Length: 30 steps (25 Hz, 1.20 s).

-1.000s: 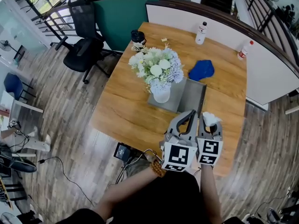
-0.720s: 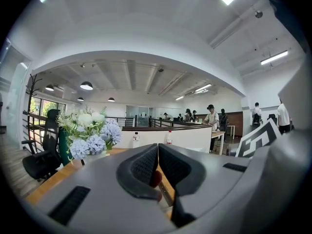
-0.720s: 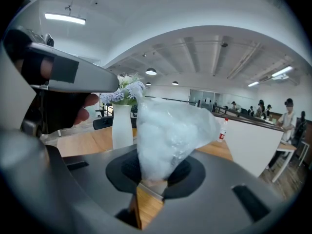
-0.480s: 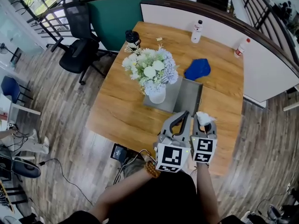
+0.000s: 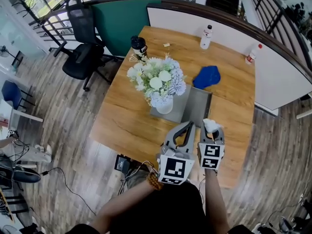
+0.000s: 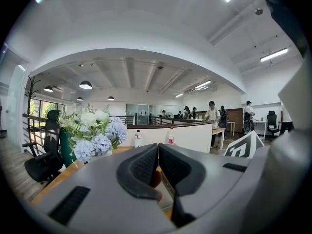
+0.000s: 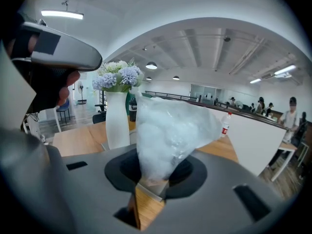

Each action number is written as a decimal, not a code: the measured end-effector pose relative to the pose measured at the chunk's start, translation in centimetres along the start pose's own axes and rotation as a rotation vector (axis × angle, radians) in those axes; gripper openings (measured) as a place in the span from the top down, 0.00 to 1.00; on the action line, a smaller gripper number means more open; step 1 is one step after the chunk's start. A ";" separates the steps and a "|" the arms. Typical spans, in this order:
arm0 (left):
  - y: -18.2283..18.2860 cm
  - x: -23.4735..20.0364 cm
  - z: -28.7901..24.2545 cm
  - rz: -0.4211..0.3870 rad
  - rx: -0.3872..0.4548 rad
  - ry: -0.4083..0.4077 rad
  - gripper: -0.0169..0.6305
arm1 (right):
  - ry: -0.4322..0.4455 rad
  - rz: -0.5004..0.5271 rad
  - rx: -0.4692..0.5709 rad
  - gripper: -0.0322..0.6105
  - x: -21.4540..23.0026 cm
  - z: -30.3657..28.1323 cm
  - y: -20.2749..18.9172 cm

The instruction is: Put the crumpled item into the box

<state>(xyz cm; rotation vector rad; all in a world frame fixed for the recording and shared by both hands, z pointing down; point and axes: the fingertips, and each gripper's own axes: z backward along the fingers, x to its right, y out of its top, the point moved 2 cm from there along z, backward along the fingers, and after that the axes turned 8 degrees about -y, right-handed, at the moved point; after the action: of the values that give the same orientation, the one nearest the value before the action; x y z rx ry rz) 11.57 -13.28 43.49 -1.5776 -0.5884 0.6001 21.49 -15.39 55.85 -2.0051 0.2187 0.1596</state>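
Pinching a crumpled item point(image 7: 165, 135) of white, see-through plastic at its lower end, the right gripper point(image 7: 153, 172) has the thing standing up between its pads; its jaws have just been easing apart, yet the item is caught between them. In the head view it hangs just at the near right corner of the box point(image 5: 199, 106), not inside it. The left gripper point(image 5: 188, 125) is beside the right one, jaws pressed together on nothing, pointing level over the table's near edge.

The grey box lies open on a wooden table point(image 5: 126, 116), next to a white vase point(image 5: 165, 105) of pale flowers point(image 5: 156, 79). Farther back lie a blue cloth point(image 5: 207, 76), two bottles point(image 5: 207, 35) and a dark cup point(image 5: 139, 45). A green partition point(image 5: 119, 21) and a black office chair point(image 5: 83, 57) stand beyond, on plank flooring point(image 5: 63, 145).

Compared with a second before, the item sits closer to the box's corner; the table's things are unmoved.
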 end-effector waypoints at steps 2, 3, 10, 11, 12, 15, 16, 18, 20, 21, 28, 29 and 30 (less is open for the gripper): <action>0.0 -0.1 0.0 -0.002 -0.004 -0.005 0.94 | 0.001 0.003 -0.007 0.79 -0.1 -0.6 -0.3; 0.0 -0.2 0.1 -0.002 -0.005 -0.007 0.94 | 0.001 0.004 -0.010 0.79 -0.1 -0.9 -0.5; 0.1 -0.8 0.4 0.004 0.004 -0.013 0.94 | 0.003 -0.001 -0.024 0.78 -0.6 -3.1 -1.3; 0.2 -0.9 0.5 0.004 0.005 -0.013 0.94 | 0.006 0.005 -0.024 0.77 -0.7 -3.5 -1.4; 0.2 -1.0 0.6 0.003 0.007 -0.013 0.94 | 0.008 0.013 -0.024 0.77 -0.9 -3.9 -1.4; 0.0 -1.0 0.9 0.005 0.004 -0.022 0.94 | 0.010 0.034 -0.030 0.77 -1.0 -4.9 -1.6; -0.1 -1.0 1.1 0.006 0.001 -0.026 0.94 | 0.010 0.040 -0.035 0.76 -1.0 -5.2 -1.7; -0.2 -1.2 1.4 0.006 -0.003 -0.032 0.94 | 0.010 0.052 -0.049 0.76 -1.0 -6.0 -2.2; -0.2 -1.5 1.4 0.003 -0.001 -0.037 0.94 | 0.007 0.061 -0.062 0.75 -1.0 -6.8 -2.5; -0.2 -1.6 1.3 0.002 0.002 -0.040 0.94 | 0.006 0.059 -0.068 0.75 -0.9 -7.2 -2.6; 0.3 -2.1 0.8 0.006 0.006 -0.065 0.94 | -0.001 0.047 -0.108 0.73 -0.1 -9.3 -2.6; 0.4 -2.2 0.7 0.007 0.007 -0.065 0.94 | -0.002 0.053 -0.113 0.73 0.0 -9.6 -2.6; 0.4 -2.3 0.6 0.009 0.007 -0.065 0.94 | 0.000 0.058 -0.114 0.73 0.0 -10.1 -2.6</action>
<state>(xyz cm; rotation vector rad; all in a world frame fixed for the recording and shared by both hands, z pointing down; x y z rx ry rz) 9.45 -14.44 43.11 -1.5592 -0.6275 0.6616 22.26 -23.44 62.43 -2.1126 0.2728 0.2134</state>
